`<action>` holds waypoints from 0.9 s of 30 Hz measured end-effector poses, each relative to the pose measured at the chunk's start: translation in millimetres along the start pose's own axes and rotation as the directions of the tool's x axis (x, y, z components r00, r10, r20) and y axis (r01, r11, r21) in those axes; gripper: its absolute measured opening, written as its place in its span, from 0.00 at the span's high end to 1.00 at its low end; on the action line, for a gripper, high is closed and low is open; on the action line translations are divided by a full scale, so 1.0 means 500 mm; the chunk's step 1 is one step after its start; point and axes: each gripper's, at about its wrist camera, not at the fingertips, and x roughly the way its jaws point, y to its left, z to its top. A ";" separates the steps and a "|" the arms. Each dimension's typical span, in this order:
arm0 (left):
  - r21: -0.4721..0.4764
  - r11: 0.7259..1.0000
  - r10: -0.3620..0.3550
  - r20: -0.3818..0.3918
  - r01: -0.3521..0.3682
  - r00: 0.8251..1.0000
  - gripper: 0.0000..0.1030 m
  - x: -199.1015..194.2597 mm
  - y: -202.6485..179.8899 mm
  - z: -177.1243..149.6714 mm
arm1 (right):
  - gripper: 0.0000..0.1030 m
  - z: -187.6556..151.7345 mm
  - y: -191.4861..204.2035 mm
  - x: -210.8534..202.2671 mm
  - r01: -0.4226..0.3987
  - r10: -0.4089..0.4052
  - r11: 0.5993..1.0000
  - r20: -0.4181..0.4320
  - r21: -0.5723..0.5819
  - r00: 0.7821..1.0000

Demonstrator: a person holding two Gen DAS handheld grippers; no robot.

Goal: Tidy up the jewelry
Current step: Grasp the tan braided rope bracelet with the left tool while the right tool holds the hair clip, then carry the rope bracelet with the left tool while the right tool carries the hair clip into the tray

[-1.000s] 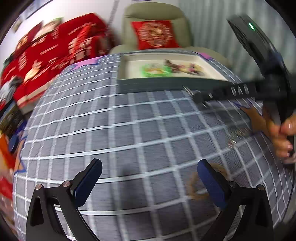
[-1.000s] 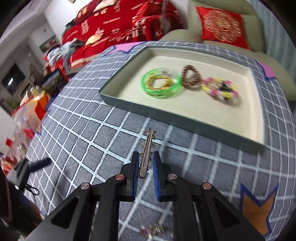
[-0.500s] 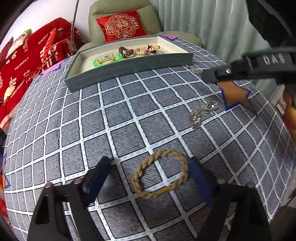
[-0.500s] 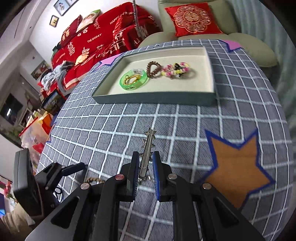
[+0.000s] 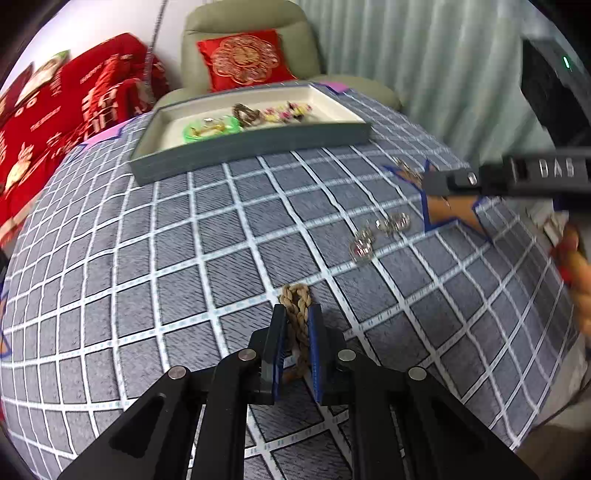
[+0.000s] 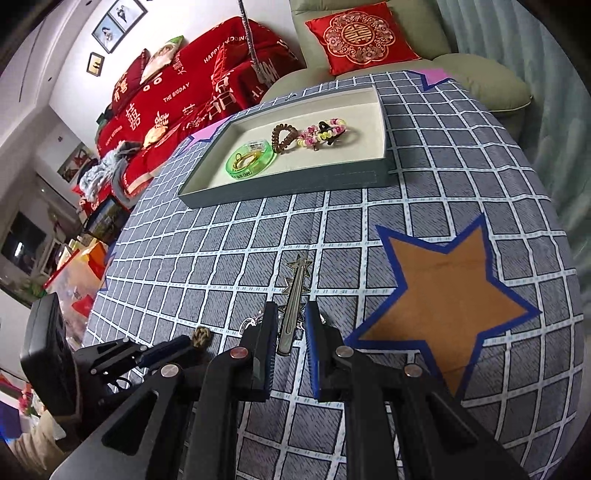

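Change since the earlier frames: the left gripper (image 5: 295,321), previously spread to either side of the braided rope bracelet (image 5: 297,314) lying flat on the cloth, has closed and now pinches the bracelet, squashed into a narrow loop standing between the blue pads. The right gripper (image 6: 291,317) continues to clamp the star-tipped metal hair clip (image 6: 293,295), as before.

- Tablecloth (image 6: 461,155): grey with white grid, covering the tabletop; an orange star with blue border (image 6: 447,295) lies toward the right edge, near the right gripper.
- Jewelry tray (image 6: 295,182): grey-walled, cream-lined, at the far edge of the tabletop. Contents, left to right: green bangle (image 6: 251,159) with gold pieces inside it; brown beaded bracelet (image 6: 283,137) just beside it; multicoloured beaded bracelet (image 6: 325,132) next along.
- Braided rope bracelet: near the front edge of the tabletop, held in the left gripper, its looped end protruding past the fingertips; well apart from the tray.
- Hair clip: held lengthwise, star end pointing toward the tray, above the cloth left of the orange star.
- Clear crystal pieces (image 5: 380,234): loose on the cloth, between the left gripper and the orange star.
- Background: green armchair (image 6: 369,22) with red cushion (image 6: 360,35); red blanket (image 6: 184,92) at left.
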 end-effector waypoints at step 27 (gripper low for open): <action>-0.107 0.977 0.189 0.044 -0.183 0.981 0.00 -0.066 0.066 -0.025 | 0.84 -0.010 0.012 -0.021 -0.067 0.067 0.998 0.015 -0.011 0.998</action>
